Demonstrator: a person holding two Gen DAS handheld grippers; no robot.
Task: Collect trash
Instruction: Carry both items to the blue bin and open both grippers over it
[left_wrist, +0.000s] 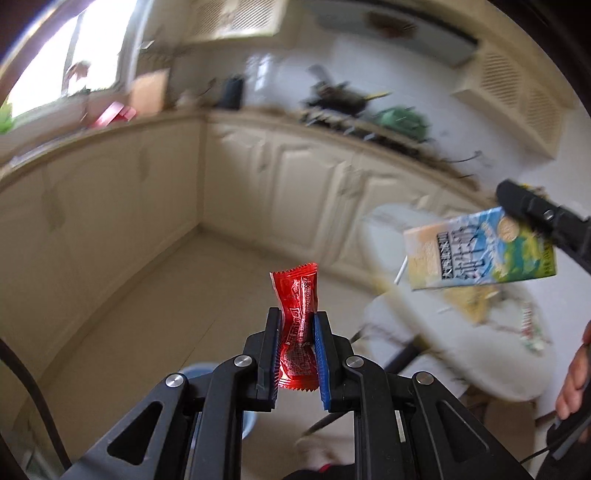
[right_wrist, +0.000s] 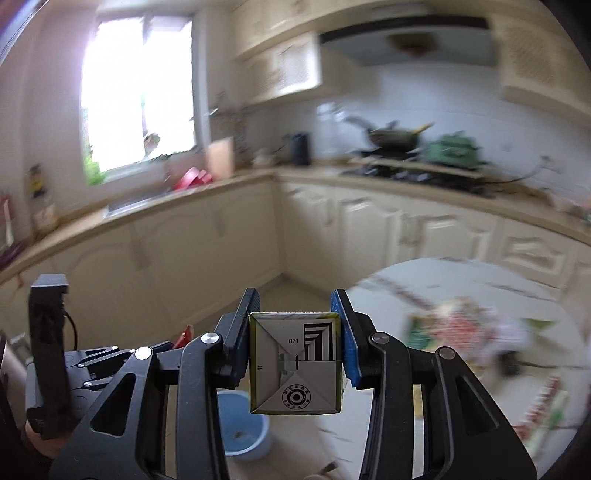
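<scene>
Both jaws are loaded, left gripper clenching the crinkly red foil wrapper and right gripper the small drink carton, so I'd keep them clamped until over the light blue plastic bucket at 6 o'clock below.

I am seeing a shiny red wrapper with fine print, and a carton printed in sky blue, white and green, its folded end showing black-and-white stripes. My pads are showing blue, the bucket pale blue, the cabinets cream.
</scene>
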